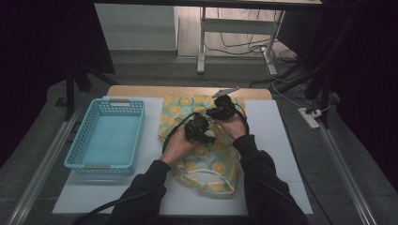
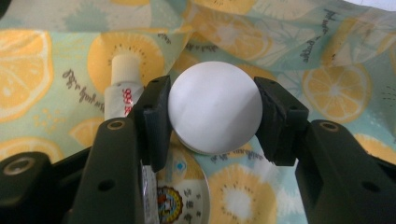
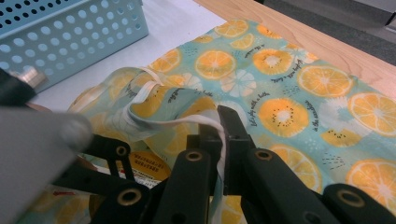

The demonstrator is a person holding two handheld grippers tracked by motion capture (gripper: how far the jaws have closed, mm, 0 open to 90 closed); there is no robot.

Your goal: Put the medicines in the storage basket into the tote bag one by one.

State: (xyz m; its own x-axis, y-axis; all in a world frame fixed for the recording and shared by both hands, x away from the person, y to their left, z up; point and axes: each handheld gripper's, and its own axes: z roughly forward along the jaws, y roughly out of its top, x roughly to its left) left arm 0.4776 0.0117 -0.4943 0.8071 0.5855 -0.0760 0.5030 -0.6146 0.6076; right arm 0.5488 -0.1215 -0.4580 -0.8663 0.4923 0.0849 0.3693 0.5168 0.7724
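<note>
Left gripper (image 2: 212, 116): jaws part-way closed on a round white disc-shaped lid or jar top (image 2: 215, 106), one pad at each side of its rim. The disc sits low over the pale green fabric bag printed with orange slices (image 2: 327, 60). Just left of the disc lies a small white tube with a cream cap and red lettering (image 2: 122, 88), resting on the fabric and partly hidden behind the left jaw. Below the disc, a round printed label (image 2: 182, 196) shows; its text is too small to read.

Right gripper (image 3: 223, 154): jaws closed narrow, clamping the white-trimmed edge of the same bag (image 3: 275, 79) and holding a fold of it raised off the surface.

In the high view, both grippers (image 1: 199, 129) (image 1: 220, 110) meet over the middle of the bag (image 1: 206, 164), the right one slightly farther away. The bag lies at the centre of the white mat (image 1: 277, 136) on the wooden table (image 1: 141, 90). A light blue perforated plastic basket (image 1: 75, 150) stands to the left of the bag, close to it.
</note>
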